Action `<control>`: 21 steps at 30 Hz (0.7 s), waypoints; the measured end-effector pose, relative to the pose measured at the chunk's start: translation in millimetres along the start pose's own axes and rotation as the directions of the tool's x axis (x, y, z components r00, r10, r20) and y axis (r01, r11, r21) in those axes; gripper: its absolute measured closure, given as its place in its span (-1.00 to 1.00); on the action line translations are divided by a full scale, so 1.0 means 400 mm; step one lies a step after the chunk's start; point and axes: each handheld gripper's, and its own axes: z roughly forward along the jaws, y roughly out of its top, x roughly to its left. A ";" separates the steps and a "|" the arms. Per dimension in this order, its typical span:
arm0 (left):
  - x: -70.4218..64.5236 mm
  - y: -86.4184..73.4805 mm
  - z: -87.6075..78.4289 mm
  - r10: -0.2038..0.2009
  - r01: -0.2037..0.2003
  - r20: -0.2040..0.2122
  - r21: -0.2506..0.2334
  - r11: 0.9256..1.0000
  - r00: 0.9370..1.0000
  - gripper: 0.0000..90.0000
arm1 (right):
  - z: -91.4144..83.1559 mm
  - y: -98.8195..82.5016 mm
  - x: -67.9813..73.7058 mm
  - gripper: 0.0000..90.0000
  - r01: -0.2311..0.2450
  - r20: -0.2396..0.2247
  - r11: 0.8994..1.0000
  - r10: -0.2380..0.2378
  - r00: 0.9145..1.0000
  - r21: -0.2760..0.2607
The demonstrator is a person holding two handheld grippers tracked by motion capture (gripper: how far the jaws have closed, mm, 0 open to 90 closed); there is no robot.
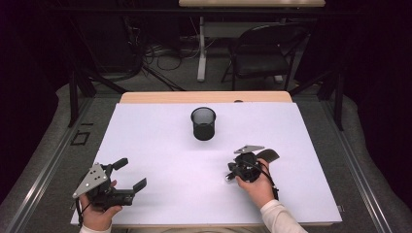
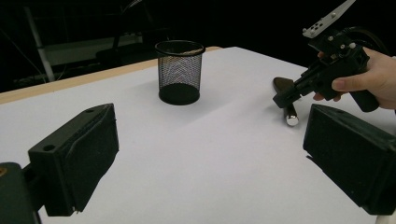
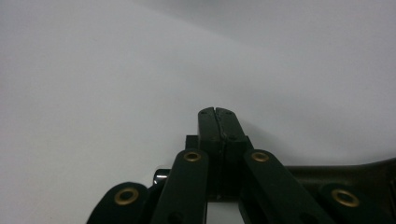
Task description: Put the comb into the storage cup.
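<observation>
The right gripper (image 1: 232, 174) is lowered to the white surface (image 1: 160, 145), its jaws pressed together with nothing visibly between them; in the right gripper view the two jaws meet flush at their tips. Just under and behind it lies a dark tool (image 2: 286, 99) with a black handle and a shiny metal end, resting flat on the surface; what kind of tool it is cannot be told. In the left gripper view it lies touching or just beside the tips of the right gripper, its metal end pointing toward the camera, and in the right gripper view a dark handle runs off to the right behind the jaws. It does not look grasped yet, so the work seems to be at its start: the tool has still to be picked up, and likely dropped into the black mesh cup (image 1: 203, 123) that stands upright and apparently empty farther up the surface, well apart from both hands. The left gripper (image 1: 131, 174) rests near the near-left edge with its jaws wide apart and empty, pointing across toward the cup and the other hand.
</observation>
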 end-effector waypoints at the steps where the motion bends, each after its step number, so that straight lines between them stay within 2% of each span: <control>1: 0.000 0.000 0.000 0.001 -0.001 0.000 0.001 1.000 1.000 -0.93 | 0.001 0.000 0.002 1.00 -0.001 0.001 1.000 0.001 1.000 0.004; 21: 0.002 -0.001 -0.001 -0.003 0.003 0.000 0.001 1.000 1.000 -0.92 | 0.008 -0.010 0.010 1.00 0.013 0.002 0.999 -0.013 1.000 0.042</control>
